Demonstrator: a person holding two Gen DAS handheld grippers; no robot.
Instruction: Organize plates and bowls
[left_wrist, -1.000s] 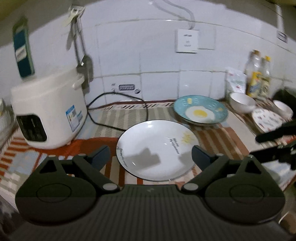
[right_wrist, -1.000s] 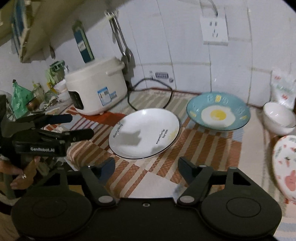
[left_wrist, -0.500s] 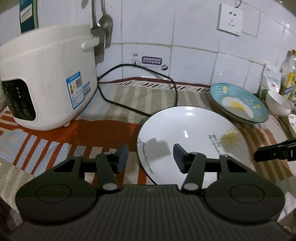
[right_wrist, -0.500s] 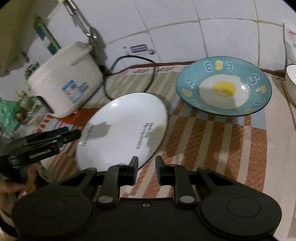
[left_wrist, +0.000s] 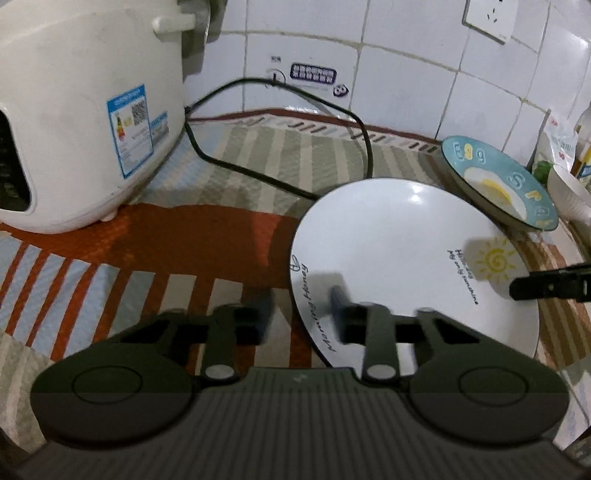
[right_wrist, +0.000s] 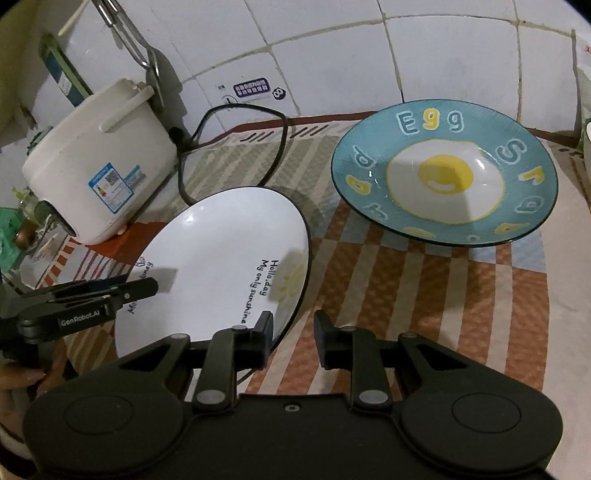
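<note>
A white plate (left_wrist: 399, 251) with a sun print lies on the striped cloth, with my grippers at its two sides. My left gripper (left_wrist: 301, 317) straddles its left rim, one finger on the cloth and one over the plate. Its jaws are closing and a gap still shows beside the rim. My right gripper (right_wrist: 293, 336) straddles the right rim of the white plate (right_wrist: 221, 251). Its jaws are opening slightly and cloth shows between rim and right finger. Each view also shows the other gripper: left gripper (right_wrist: 155, 290), right gripper (left_wrist: 513, 288). A blue egg plate (right_wrist: 443, 173) sits behind on the right.
A white rice cooker (left_wrist: 74, 110) stands at the back left, and its black cord (left_wrist: 280, 181) loops across the cloth just behind the white plate. A white bowl (left_wrist: 569, 195) is beyond the egg plate at the right edge. A tiled wall closes the back.
Both grippers have come down and closer to the white plate. Their jaws went from wide apart to a narrow gap, now set over the plate's left and right rims.
</note>
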